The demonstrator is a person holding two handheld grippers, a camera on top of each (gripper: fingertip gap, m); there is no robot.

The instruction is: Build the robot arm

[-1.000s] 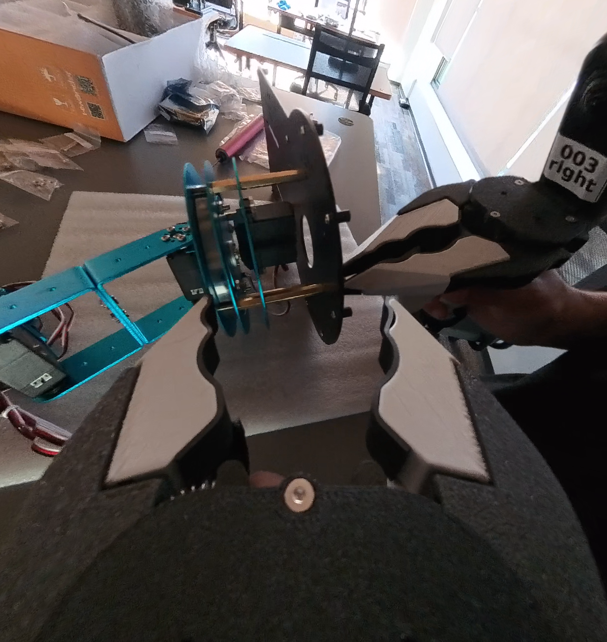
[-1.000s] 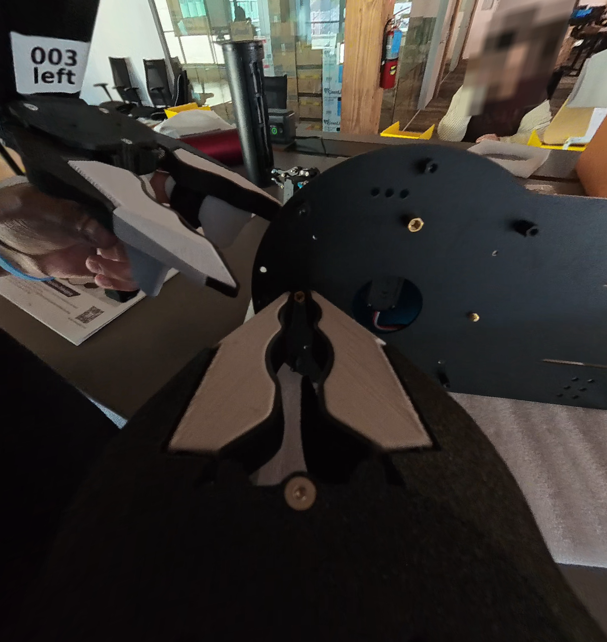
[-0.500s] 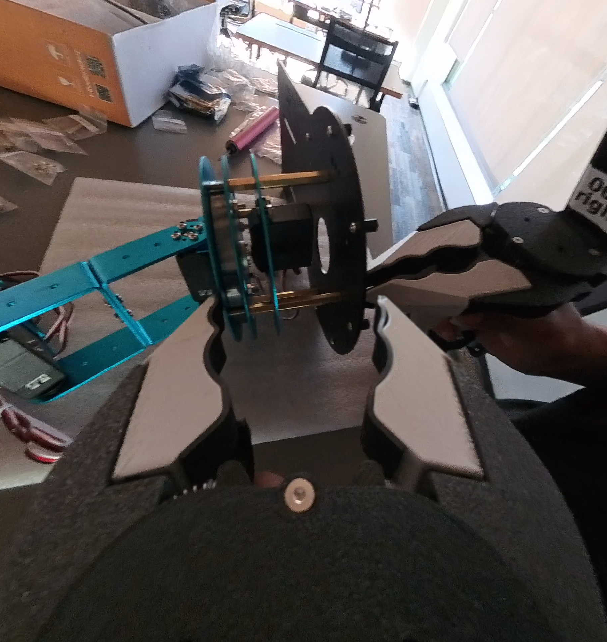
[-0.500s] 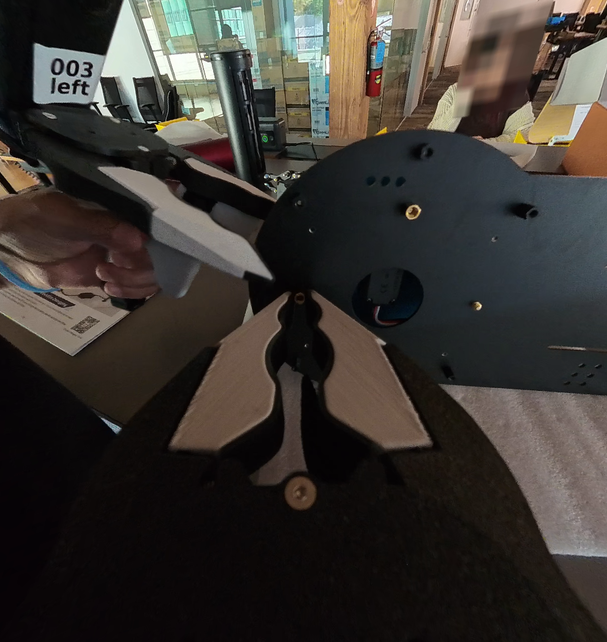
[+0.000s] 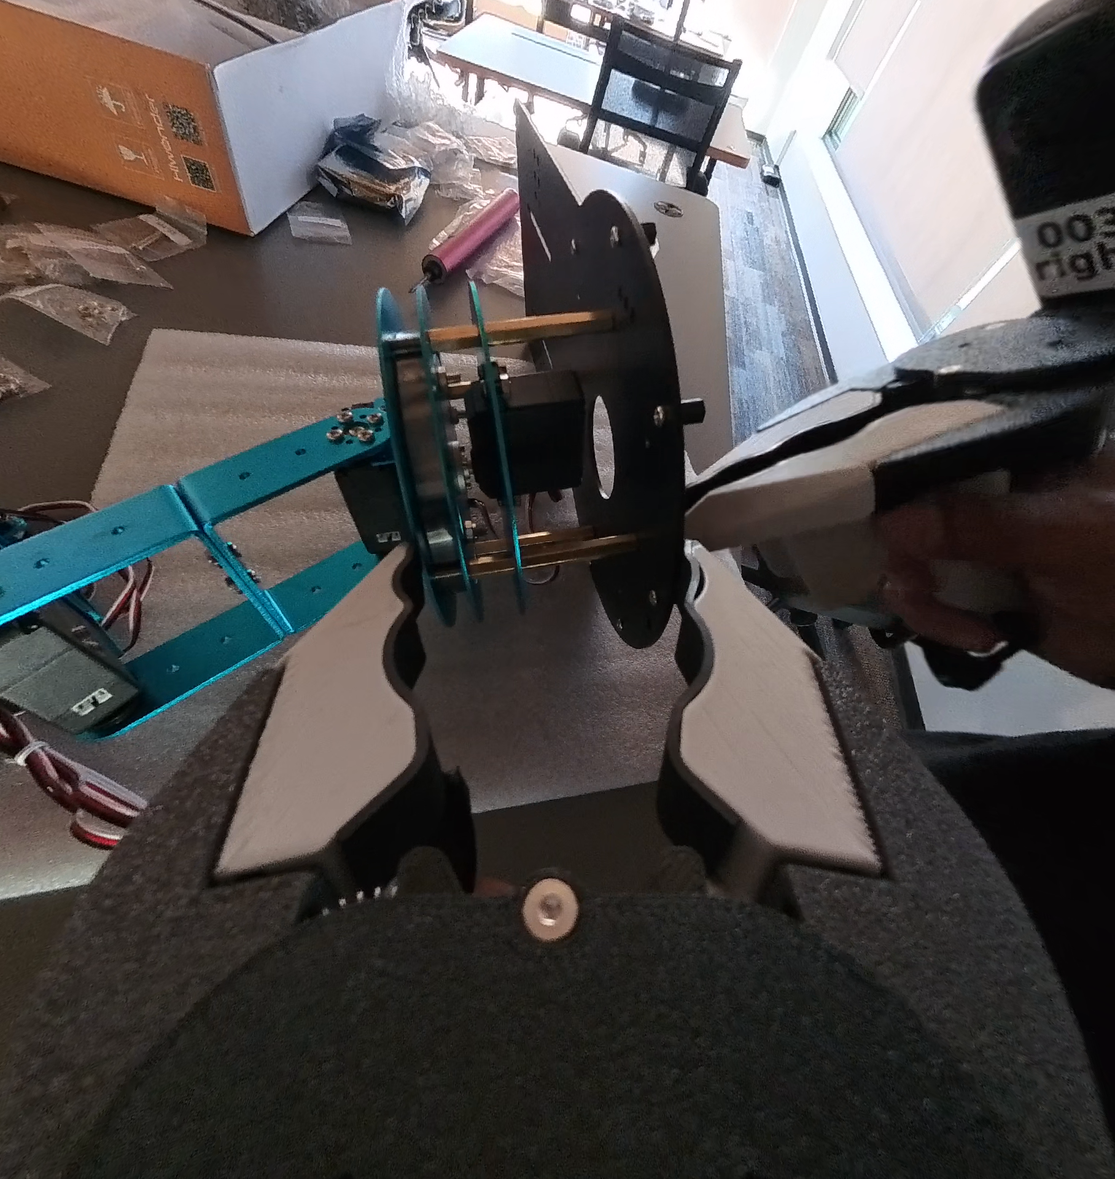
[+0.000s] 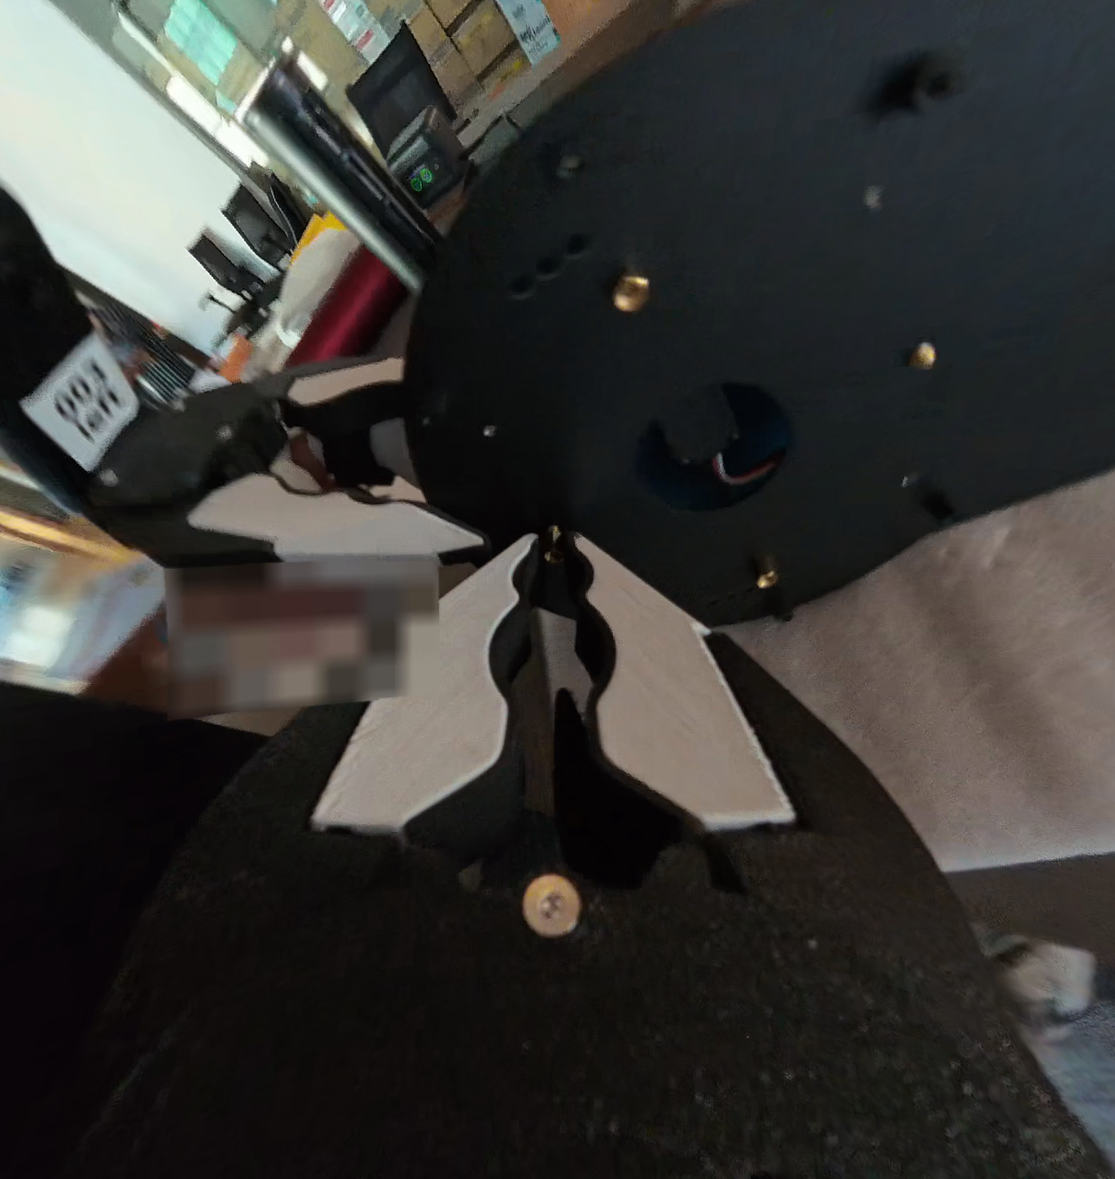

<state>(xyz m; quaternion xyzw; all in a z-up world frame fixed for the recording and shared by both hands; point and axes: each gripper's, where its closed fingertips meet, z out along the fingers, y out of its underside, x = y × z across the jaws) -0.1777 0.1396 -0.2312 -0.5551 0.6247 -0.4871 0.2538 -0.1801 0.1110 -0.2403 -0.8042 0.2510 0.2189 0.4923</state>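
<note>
bracing base assembly [image 5: 529, 446] on foam sheet [image 5: 542, 689] | left gripper [image 5: 548, 574] spread astride it | right gripper [image 6: 553, 548] pinching brass screw [image 6: 552, 542] at black plate [image 6: 797, 268] | advise steady, square entry

Two grippers: left gripper [image 5: 548, 561], right gripper [image 6: 553, 542], grainy black bodies, pale grey wavy-edged fingers [image 5: 325, 721], silver screw [image 5: 547, 911], white label [image 5: 1091, 252].

The right wrist view is motion-blurred: the far shelves and the label on the left gripper [image 6: 478, 542] smear. What the right gripper [image 6: 553, 542] pinches at the black plate [image 6: 765, 255] shows only as a small brass tip. In the left wrist view the orange box [image 5: 95, 108] and teal bracket [image 5: 159, 529] run off the frame.
</note>
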